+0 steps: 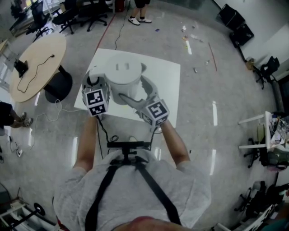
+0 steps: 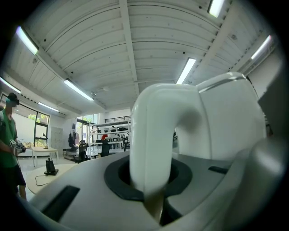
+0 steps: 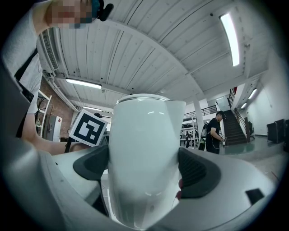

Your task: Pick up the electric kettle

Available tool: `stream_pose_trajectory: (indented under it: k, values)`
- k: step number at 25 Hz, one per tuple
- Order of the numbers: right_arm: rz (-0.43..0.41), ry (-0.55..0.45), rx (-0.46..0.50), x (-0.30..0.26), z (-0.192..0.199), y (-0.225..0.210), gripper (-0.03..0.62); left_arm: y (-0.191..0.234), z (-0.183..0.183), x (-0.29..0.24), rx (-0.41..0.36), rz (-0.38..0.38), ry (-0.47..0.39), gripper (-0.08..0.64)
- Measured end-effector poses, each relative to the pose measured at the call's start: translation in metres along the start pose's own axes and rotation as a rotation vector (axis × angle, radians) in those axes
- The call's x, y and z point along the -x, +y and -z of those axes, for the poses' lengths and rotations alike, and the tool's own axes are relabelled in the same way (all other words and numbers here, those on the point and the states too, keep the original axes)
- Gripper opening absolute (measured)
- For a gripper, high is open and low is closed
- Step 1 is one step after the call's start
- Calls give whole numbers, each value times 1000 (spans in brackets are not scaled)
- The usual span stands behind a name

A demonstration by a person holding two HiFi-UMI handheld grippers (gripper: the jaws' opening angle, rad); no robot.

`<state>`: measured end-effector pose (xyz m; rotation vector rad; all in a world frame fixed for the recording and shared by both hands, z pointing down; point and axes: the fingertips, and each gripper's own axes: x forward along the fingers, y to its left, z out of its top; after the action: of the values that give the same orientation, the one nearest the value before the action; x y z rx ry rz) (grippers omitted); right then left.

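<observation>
The white electric kettle (image 1: 123, 74) hangs between my two grippers above a white square table (image 1: 162, 74). In the left gripper view its curved white handle (image 2: 151, 135) stands between the dark pads (image 2: 118, 178). The left gripper (image 2: 151, 182) is shut on that handle at the kettle's left side (image 1: 97, 88), with the kettle body (image 2: 230, 117) to the right. In the right gripper view the kettle's rounded body (image 3: 144, 153) fills the gap between the pads (image 3: 198, 173). The right gripper (image 3: 144, 173) is shut on it from the near right (image 1: 137, 94).
A round wooden table (image 1: 36, 63) with a black device and cable stands at the left. Office chairs (image 1: 72, 13) and a person's feet (image 1: 137, 20) are at the back. Clutter and racks (image 1: 266, 135) line the right side. A person (image 3: 216, 128) stands near stairs.
</observation>
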<state>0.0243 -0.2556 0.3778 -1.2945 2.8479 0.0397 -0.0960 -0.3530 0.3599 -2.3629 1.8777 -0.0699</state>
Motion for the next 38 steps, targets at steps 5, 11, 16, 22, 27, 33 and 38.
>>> stream_pose_trajectory:
  k: [5, 11, 16, 22, 27, 33, 38]
  values:
    - [-13, -31, 3, 2, -9, 4, 489, 1, -12, 6, -13, -13, -9, 48]
    - [-10, -21, 3, 5, -13, 9, 491, 3, -14, 13, -4, -15, 3, 48]
    - [-7, -22, -5, 6, -11, 8, 492, 1, -12, 12, -10, -15, 0, 48]
    - [2, -28, 8, 7, -11, 4, 494, -2, -12, 11, 1, -13, 0, 48]
    - [6, -15, 0, 8, -8, 4, 494, -4, -9, 9, -1, -9, 1, 48]
    - [9, -20, 1, 11, -12, 2, 495, -7, -14, 9, -6, -8, 1, 48]
    - [0, -50, -2, 7, -13, 1, 497, -5, -14, 7, -4, -10, 0, 48]
